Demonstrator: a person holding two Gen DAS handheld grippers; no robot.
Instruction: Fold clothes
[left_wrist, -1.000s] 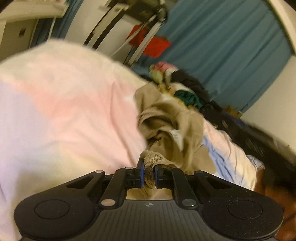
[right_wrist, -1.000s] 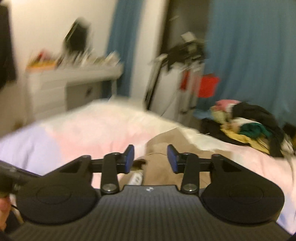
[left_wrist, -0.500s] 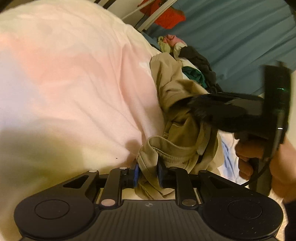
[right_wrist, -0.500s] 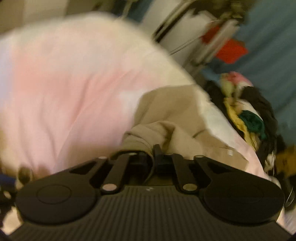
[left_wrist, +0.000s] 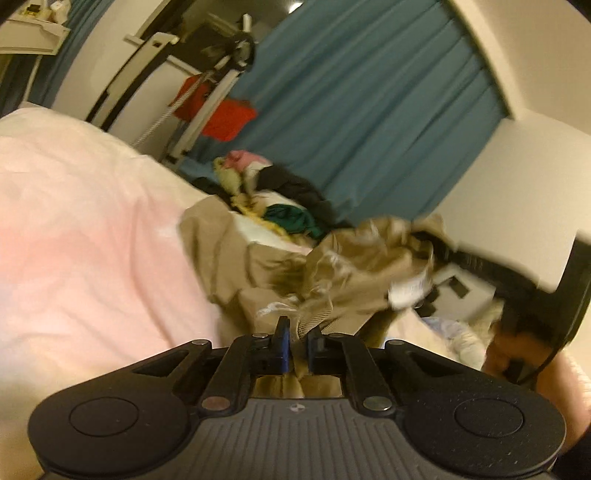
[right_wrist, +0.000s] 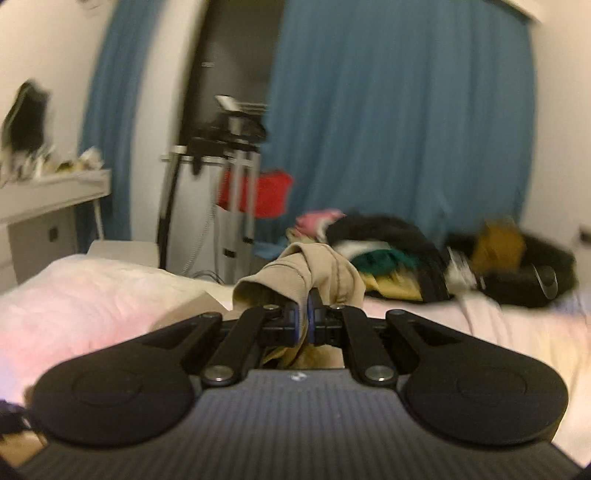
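A beige garment (left_wrist: 258, 266) lies crumpled on the pink bedcover (left_wrist: 92, 229). My left gripper (left_wrist: 296, 334) is shut on a ribbed edge of it, low over the bed. My right gripper (right_wrist: 302, 306) is shut on another part of the same beige garment (right_wrist: 317, 266) and holds it lifted above the bed. In the left wrist view the right gripper's black body (left_wrist: 509, 273) shows at the right, with the cloth and its white label (left_wrist: 410, 291) bunched at its tip.
A pile of mixed clothes (right_wrist: 388, 251) lies at the far side of the bed, also in the left wrist view (left_wrist: 280, 199). Blue curtains (right_wrist: 388, 110), a metal stand with a red cloth (right_wrist: 258, 192) and a white shelf (right_wrist: 48, 192) stand behind the bed (right_wrist: 92, 295).
My right gripper closed on the beige garment and lifted it up and to the right. My left gripper kept its grip and the cloth now stretches between the two.
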